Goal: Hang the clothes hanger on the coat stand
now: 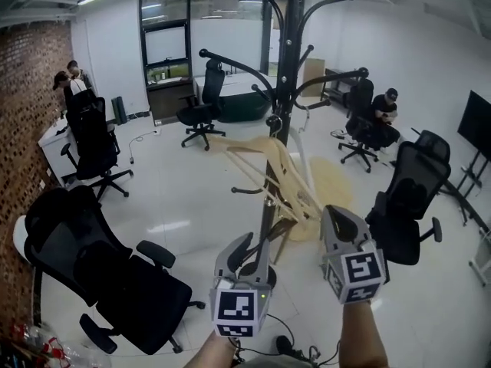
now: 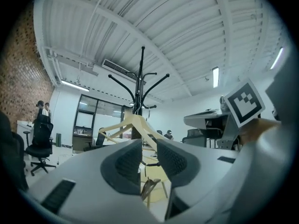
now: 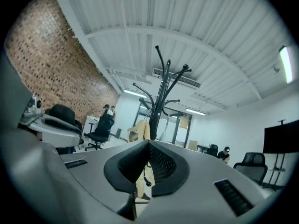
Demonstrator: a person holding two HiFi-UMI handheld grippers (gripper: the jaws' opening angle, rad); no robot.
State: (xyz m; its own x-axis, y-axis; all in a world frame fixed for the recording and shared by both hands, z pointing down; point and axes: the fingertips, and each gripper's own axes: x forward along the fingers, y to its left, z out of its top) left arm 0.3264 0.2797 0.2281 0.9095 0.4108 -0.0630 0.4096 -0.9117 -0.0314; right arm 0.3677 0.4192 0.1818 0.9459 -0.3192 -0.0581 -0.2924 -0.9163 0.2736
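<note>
As both claws are held level in front of the black coat stand (image 1: 288,75), a bundle of pale wooden hangers (image 1: 265,156) is seen resting against its pole at mid-height, among the lower pegs. The hooks themselves cannot be made out, and which hanger is the task's own cannot be told.

The left claw (image 1: 257,244) is shown narrowly parted. Nothing is gripped between its pads, and the hangers are framed in the gap well beyond them. The right claw (image 1: 331,211) is closed tip to tip on nothing, with the stand and hangers again visible only in the distance. Neither claw is touching stand or hanger. Black office chairs (image 1: 100,259) are scattered over the white floor (image 1: 184,221) around the stand.

From this arrangement, the hanging step is judged to be done or very nearly so, since the wood is carried by the stand and not by either hand. The moment is read as the release and pull-back.

What is called for next is a check that the hook is properly seated on its peg. If it is, both claws need only be drawn clear without the bundle being brushed. If it is not, the hanger's neck would have to be taken up again, most readily by the parted left claw.
</note>
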